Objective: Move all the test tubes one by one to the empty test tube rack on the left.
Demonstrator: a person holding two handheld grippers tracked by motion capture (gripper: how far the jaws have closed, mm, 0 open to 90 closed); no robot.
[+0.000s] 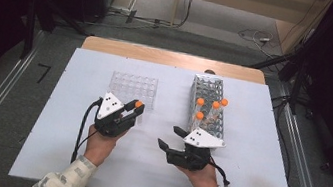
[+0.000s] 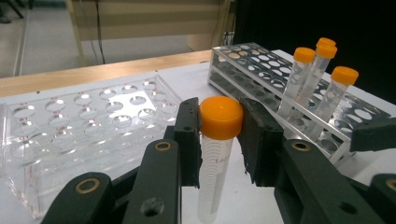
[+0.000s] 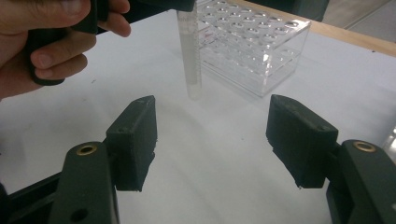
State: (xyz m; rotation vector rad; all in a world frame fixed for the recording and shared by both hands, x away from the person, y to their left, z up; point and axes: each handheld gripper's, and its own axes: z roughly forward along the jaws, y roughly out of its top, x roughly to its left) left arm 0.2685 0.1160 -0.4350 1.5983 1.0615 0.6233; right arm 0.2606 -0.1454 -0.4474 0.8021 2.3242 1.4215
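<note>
While both grippers hang over the near half of the white table (image 1: 68, 159), the scene reads as follows.

Open room: bare tabletop lies all round both hands, widest toward the near edge and the left edge; the gap between the two grippers is also bare.
Edges: the clear rack (image 1: 133, 89) stands just beyond the left gripper, the metal rack (image 1: 208, 105) just beyond the right gripper, its near end close to that gripper's grey plate.
Left gripper (image 1: 135, 109): jaws clamped on the orange cap of a tube (image 2: 215, 158), one pad on each side of the cap; the tube hangs upright below them, its tip above the table.
Right gripper (image 1: 171, 138): jaws spread wide, nothing between the pads, pointing toward the left hand (image 3: 44, 42).
Held tube, place: just in front of the clear rack's near right corner, not in any hole; in the right gripper view it hangs (image 3: 190, 51) beyond the spread jaws and well apart from them.
Other tubes (image 1: 209, 111): four orange-capped ones stand in the metal rack.
</note>
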